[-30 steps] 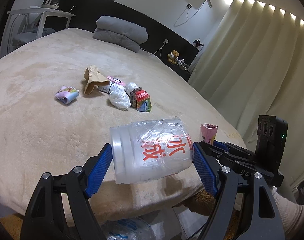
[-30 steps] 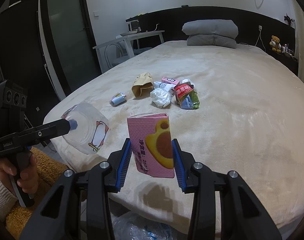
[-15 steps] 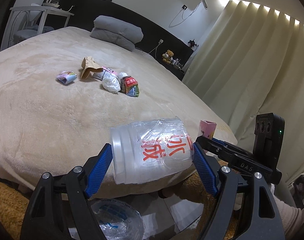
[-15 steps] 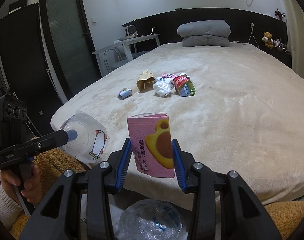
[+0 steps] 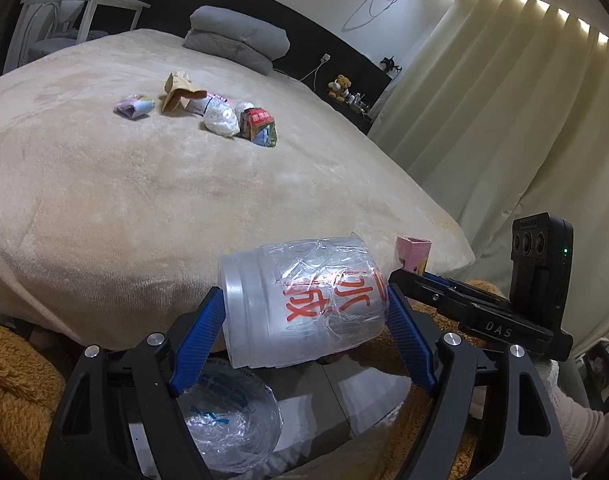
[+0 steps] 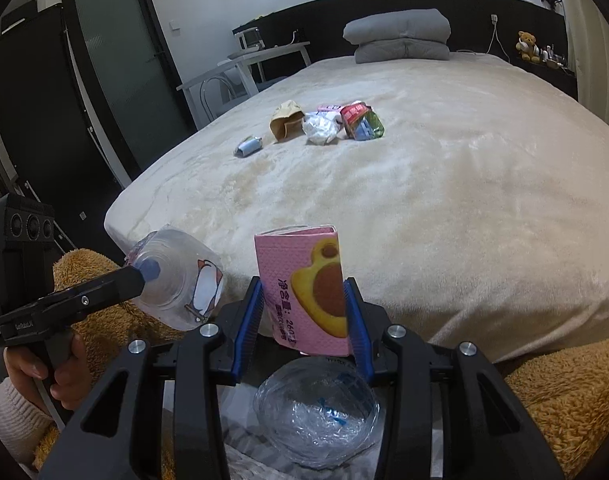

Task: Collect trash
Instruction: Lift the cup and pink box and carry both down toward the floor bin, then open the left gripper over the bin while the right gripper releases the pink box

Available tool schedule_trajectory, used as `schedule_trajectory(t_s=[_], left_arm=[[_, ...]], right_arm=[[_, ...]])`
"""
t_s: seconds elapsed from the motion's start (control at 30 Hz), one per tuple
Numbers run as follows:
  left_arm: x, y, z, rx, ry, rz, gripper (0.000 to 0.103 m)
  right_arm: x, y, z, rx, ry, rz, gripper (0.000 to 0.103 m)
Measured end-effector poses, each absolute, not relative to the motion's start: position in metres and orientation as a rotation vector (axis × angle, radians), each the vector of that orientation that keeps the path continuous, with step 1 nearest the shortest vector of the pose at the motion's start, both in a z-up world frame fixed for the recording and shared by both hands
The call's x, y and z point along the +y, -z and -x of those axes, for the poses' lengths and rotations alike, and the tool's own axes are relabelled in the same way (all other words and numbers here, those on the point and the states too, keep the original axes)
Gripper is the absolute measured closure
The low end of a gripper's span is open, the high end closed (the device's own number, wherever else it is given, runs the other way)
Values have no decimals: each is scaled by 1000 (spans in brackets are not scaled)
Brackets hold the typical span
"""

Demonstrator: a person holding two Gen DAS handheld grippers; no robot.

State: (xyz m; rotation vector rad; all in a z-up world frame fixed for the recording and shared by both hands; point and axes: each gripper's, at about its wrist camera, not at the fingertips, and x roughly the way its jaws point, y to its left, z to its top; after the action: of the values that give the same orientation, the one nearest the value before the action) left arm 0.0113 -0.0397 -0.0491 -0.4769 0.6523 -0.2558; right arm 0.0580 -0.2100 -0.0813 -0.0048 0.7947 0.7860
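My left gripper (image 5: 304,320) is shut on a crumpled clear plastic bottle (image 5: 304,304) with red writing, held sideways past the foot of the bed; it also shows in the right wrist view (image 6: 176,280). My right gripper (image 6: 304,316) is shut on a pink carton (image 6: 304,288) held upright; its top shows in the left wrist view (image 5: 413,254). Below both grippers sits a bin lined with a clear plastic bag (image 6: 316,412), also in the left wrist view (image 5: 228,424). More trash lies on the bed: a brown paper bag (image 6: 285,124), a white crumpled bag (image 6: 319,130), a red-green carton (image 6: 362,122), a small wrapper (image 6: 249,146).
The beige bed (image 6: 444,168) fills the middle of both views. Grey pillows (image 6: 400,36) lie at its head. A white desk (image 6: 260,60) and dark door (image 6: 124,76) stand to the left, curtains (image 5: 504,120) to the right. Brown fuzzy rug (image 6: 564,400) flanks the bin.
Both grippers have drawn back from the bed and lowered, still holding the bottle and carton. The bag-lined bin has come into view below them.
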Motion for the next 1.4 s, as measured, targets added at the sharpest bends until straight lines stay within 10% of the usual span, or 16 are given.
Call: schedule_trajectory(t_s=[1.4], left_arm=[[-70,206,-62,1379,162,469,25]], right_arm=[[-169,249,-113,1604,-563,2,62]])
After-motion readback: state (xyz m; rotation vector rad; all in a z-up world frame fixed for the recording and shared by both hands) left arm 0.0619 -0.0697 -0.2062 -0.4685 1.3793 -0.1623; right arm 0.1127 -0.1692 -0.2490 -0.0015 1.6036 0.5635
